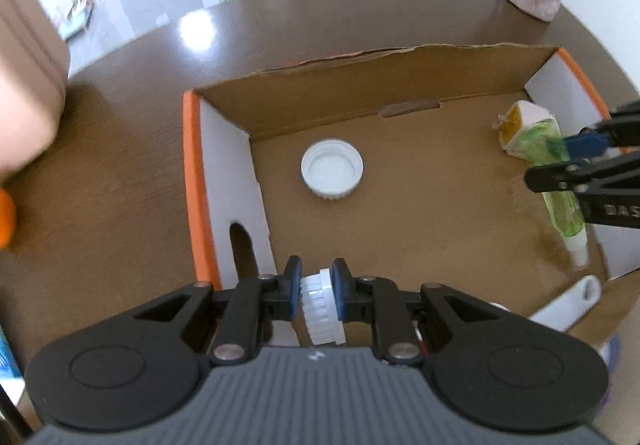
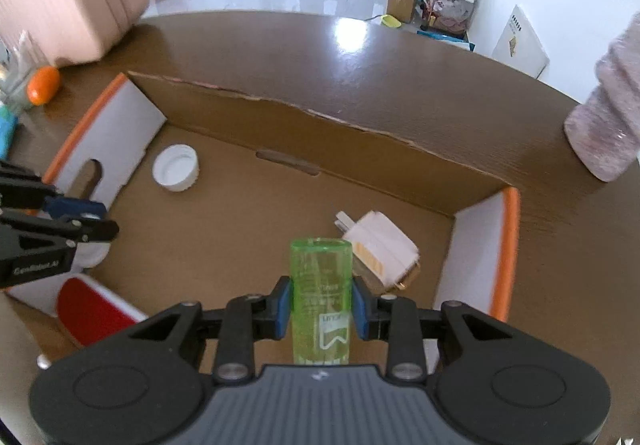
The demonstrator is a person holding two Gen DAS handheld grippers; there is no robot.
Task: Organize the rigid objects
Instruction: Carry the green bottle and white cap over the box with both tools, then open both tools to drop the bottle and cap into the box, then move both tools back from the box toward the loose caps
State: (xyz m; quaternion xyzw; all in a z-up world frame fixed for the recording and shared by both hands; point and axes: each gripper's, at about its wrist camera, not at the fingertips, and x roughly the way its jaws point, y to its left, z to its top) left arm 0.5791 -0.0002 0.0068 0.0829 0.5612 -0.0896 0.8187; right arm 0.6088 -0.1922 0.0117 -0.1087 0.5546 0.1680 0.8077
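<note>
Both grippers hang over the open cardboard box (image 1: 400,133) that sits on the brown surface (image 1: 140,125), each carrying something. The left gripper (image 1: 316,285) is clamped narrow on a white ribbed cap (image 1: 320,309), held on edge between the blue pads near the box's left wall. The right gripper (image 2: 320,301) is closed around a green bottle (image 2: 320,285), gripped across its body with its flat end pointing away towards the box floor.

Already lying in the box are a white lid (image 1: 332,168) resting open side up, a white charger plug (image 2: 380,245) by the right wall, and a white-handled tool (image 1: 568,297) near the front edge (what it is cannot be told from here).

The main risks, as I judge them:

- The cap is pinched by a thin rim, so a tilt or a knock against the box wall could twist it out early and send it rolling.
- The bottle is round and smooth; released from any height it would likely roll, possibly into the plug or the lid.
- In the right wrist view the bottle's end hangs close above the plug, so lowering straight down could land it on top rather than beside.
- The two grippers share one box, and crossing paths could cause a bump.
</note>
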